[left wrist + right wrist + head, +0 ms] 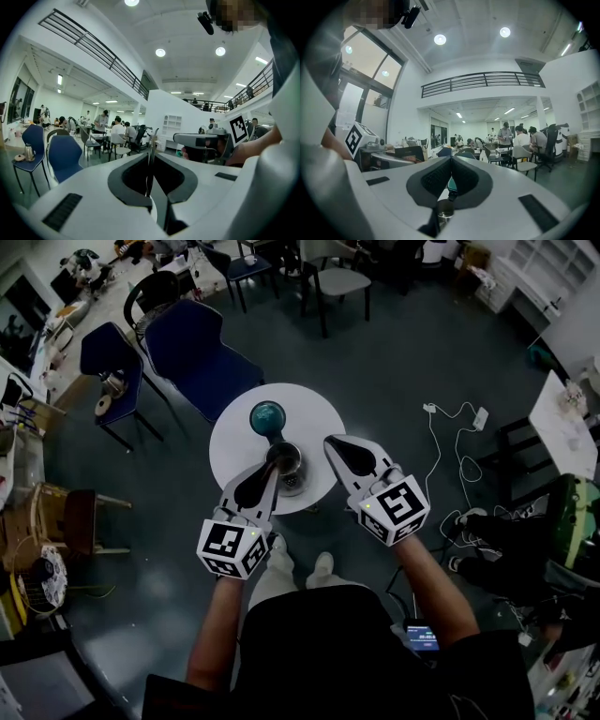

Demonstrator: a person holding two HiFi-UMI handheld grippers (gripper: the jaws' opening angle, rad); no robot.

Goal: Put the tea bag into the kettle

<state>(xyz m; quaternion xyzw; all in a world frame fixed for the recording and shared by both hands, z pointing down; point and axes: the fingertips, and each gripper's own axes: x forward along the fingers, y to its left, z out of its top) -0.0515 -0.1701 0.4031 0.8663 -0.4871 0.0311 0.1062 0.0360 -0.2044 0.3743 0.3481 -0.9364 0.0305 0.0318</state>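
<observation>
- The left gripper (273,463) reaches in over the near rim of the round white table (230,442), and its tips lie over the mouth of the steel kettle (292,465).
- In the left gripper view, the left gripper's (151,152) jaws are pressed together on a thin flat strip, the tea bag (152,138) seen edge-on. The strip pokes up past the tips and a fine thread hangs below them.
- The head view hides the tea bag behind that gripper, so whether it has entered the kettle cannot be told.
- The right gripper (330,440) hangs over the right part of the table, near the kettle but apart from it.
- In the right gripper view, the right gripper's (451,159) jaws meet at the tips with nothing clamped. The kettle (444,212) and a teal round thing (451,183) show through the gap lower down.
- The kettle stands close to the table's near edge, with the teal round thing (267,416) just behind it, nearer the middle.
- Bare tabletop lies to the left and right of the pair.
- A blue chair (202,357) crowds the table's far-left rim.
- To the right, dark floor lies open as far as the white cables (450,427).
</observation>
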